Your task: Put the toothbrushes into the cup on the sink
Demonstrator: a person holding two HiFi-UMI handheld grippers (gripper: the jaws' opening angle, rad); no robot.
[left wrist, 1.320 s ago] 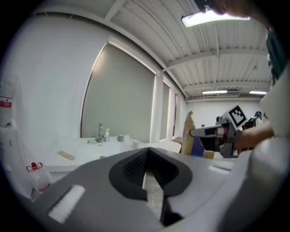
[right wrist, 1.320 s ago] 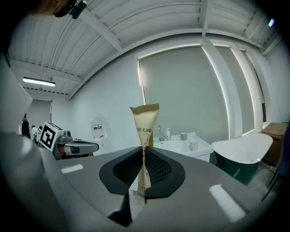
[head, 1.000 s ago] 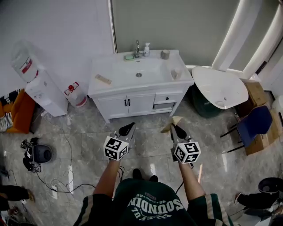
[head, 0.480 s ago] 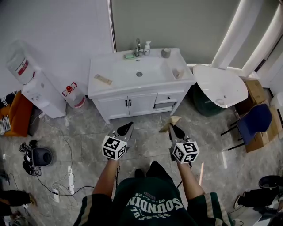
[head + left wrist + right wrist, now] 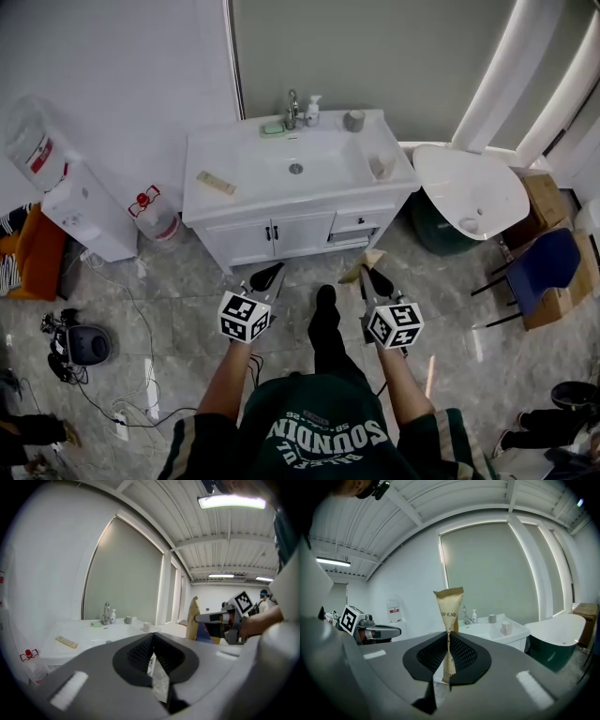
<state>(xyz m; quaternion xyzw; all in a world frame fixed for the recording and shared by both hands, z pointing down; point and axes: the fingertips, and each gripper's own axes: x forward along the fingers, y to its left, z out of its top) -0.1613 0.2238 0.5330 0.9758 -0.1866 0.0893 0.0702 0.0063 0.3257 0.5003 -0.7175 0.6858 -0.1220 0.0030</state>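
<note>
A white sink vanity (image 5: 217, 153) stands ahead of me. A tan toothbrush packet (image 5: 216, 183) lies on its left side. A grey cup (image 5: 353, 120) stands at its back right, a pale cup (image 5: 382, 167) on its right edge. My right gripper (image 5: 372, 274) is shut on a second brown paper toothbrush packet (image 5: 450, 616), which sticks up above the jaws, well short of the sink. My left gripper (image 5: 267, 277) is shut with nothing in it. In the left gripper view the flat packet (image 5: 66, 642) and grey cup (image 5: 128, 619) show far ahead.
A faucet (image 5: 292, 103), soap bottle (image 5: 313, 108) and green soap dish (image 5: 273, 127) line the sink's back. A water dispenser (image 5: 66, 187) stands left, a white tub (image 5: 469, 187) and blue chair (image 5: 539, 267) right. Cables and a device (image 5: 84, 342) lie on the floor at left.
The person has stepped toward the vanity, one foot now forward between the grippers. Both grippers keep their pose, the right still holding its packet.
</note>
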